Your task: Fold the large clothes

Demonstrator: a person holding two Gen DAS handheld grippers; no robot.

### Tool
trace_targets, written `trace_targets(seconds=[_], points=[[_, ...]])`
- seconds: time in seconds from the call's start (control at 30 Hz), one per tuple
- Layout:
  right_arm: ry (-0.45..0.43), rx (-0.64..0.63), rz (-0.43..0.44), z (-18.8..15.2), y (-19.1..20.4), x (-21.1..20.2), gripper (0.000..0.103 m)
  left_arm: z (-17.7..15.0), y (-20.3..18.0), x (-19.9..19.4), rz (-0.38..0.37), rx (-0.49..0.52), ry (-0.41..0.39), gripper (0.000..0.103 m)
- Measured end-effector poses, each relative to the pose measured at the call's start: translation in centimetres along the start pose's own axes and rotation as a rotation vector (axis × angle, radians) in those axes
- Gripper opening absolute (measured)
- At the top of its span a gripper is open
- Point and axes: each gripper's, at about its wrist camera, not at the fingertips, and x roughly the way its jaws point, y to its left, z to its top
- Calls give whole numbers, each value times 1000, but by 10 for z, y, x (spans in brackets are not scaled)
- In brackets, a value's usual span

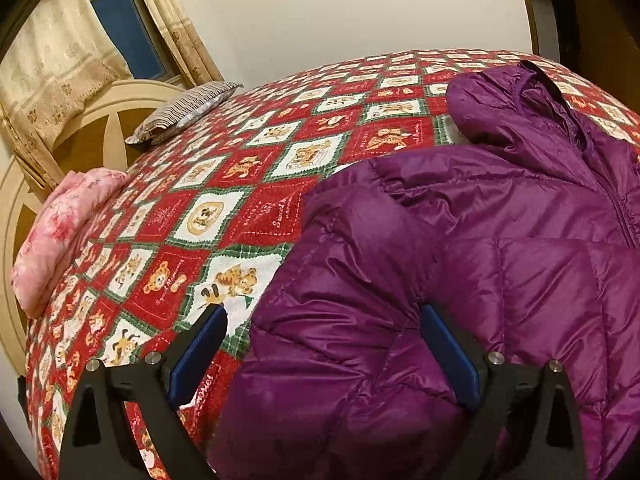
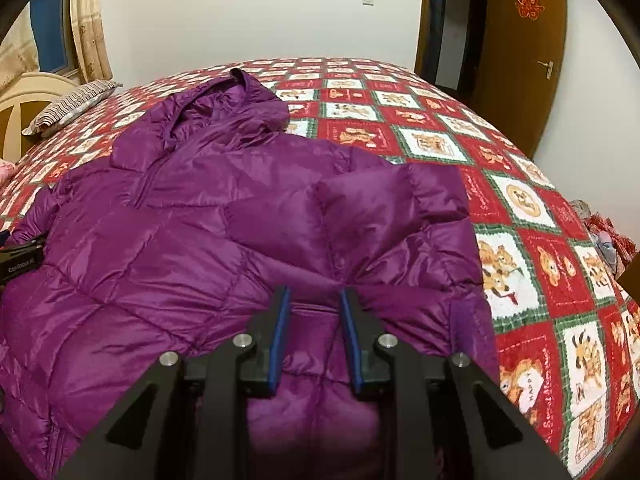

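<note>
Purple down jacket (image 2: 168,240) lies spread on the bed (image 2: 420,120), front up, zipper running along its middle. Its long axis runs from the hem nearest the person up to the hood (image 2: 224,108), which points toward the far wall, with the striped pillow (image 2: 68,108) off to the left at the headboard.

One sleeve (image 2: 360,220) is folded inward across the chest, its cuff end lying near the right tool (image 2: 314,294). That tool's blue-padded fingers stand only narrowly apart, with a ridge of purple fabric between them; I judge it to be pinching the sleeve (though the fabric may simply bulge up between the pads, so I cannot tell for certain). Holding it there would keep the slippery shell from sliding back open.

The left tool (image 1: 320,320) is spread wide, gripping nothing, poised low over the jacket's other side where the shoulder meets the left sleeve (image 1: 340,220). That placement suits taking the second sleeve inward to match the first. A pink folded quilt (image 1: 60,232) sits at the bed's edge, well apart from the work.
</note>
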Motion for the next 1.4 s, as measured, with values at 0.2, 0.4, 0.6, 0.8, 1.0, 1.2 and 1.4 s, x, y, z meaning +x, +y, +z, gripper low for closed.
trace_targets(seconds=[0.2, 0.4, 0.6, 0.8, 1.0, 1.2, 1.4], points=[[-6, -5, -7, -2, 0, 1, 28, -1, -3, 0, 19, 14, -8, 98], [-8, -17, -9, 5, -2, -15, 29, 11, 29, -46, 2, -72, -21, 98], [-93, -46, 100, 0, 20, -62, 39, 5, 8, -92, -158, -14, -81, 98], [16, -76, 113, -16, 30, -29, 39, -24, -37, -51, -156, 85, 32, 98], [8, -79, 104, -23, 32, -19, 39, -28, -36, -47, -173, 48, 15, 101], [-3, -86, 83, -26, 35, -19, 40, -30, -38, -48, -152, 51, -6, 101], [-7, -97, 65, -28, 38, -18, 40, -32, -38, -49, -148, 49, -12, 101]])
